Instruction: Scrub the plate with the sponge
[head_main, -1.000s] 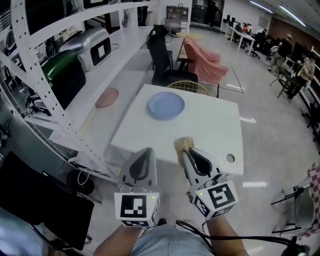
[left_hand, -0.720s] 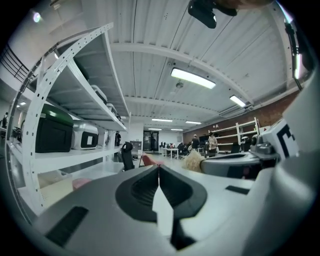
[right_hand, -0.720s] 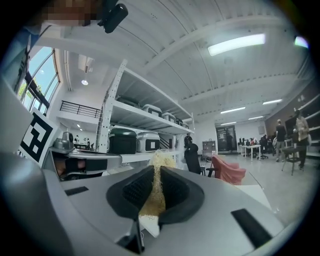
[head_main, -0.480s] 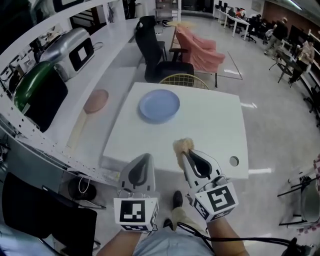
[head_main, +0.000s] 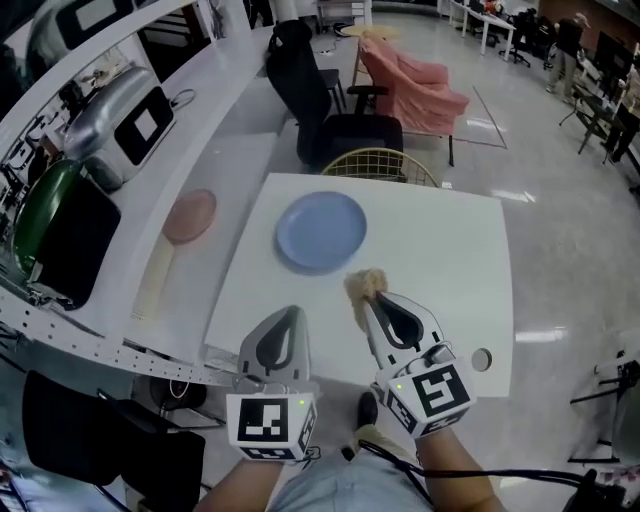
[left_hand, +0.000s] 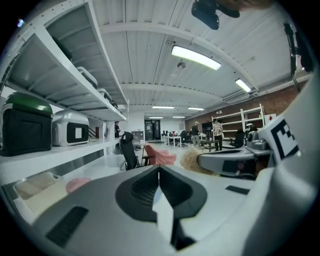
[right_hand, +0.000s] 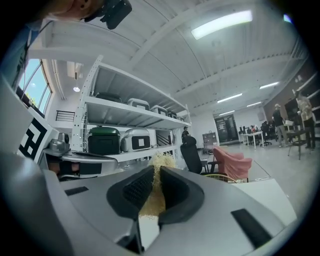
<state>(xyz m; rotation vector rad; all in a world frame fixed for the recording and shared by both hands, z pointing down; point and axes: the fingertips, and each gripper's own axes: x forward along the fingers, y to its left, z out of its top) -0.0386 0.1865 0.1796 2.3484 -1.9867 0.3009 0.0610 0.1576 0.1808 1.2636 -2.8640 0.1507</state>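
So the blue plate (head_main: 321, 231) is sitting on the white surface (head_main: 440, 270), and only the head view is giving a proper look at it. The right hand-held gripper (head_main: 372, 300) is hovering just off the plate's near-right rim, clamping the straw-coloured sponge (head_main: 366, 286). From the head view, the sponge is poking out past the tips, close to the plate but not touching it. The right gripper view is showing the grip itself, with the fibres getting squeezed between the two jaws. The left hand-held gripper (head_main: 284, 318) is hanging nearer the person than the plate, over the surface's near edge. Its own view is showing the jaws pressed together with nothing between them. A pink plate (head_main: 190, 216) is lying left of the blue one, on the side counter (head_main: 240, 110).
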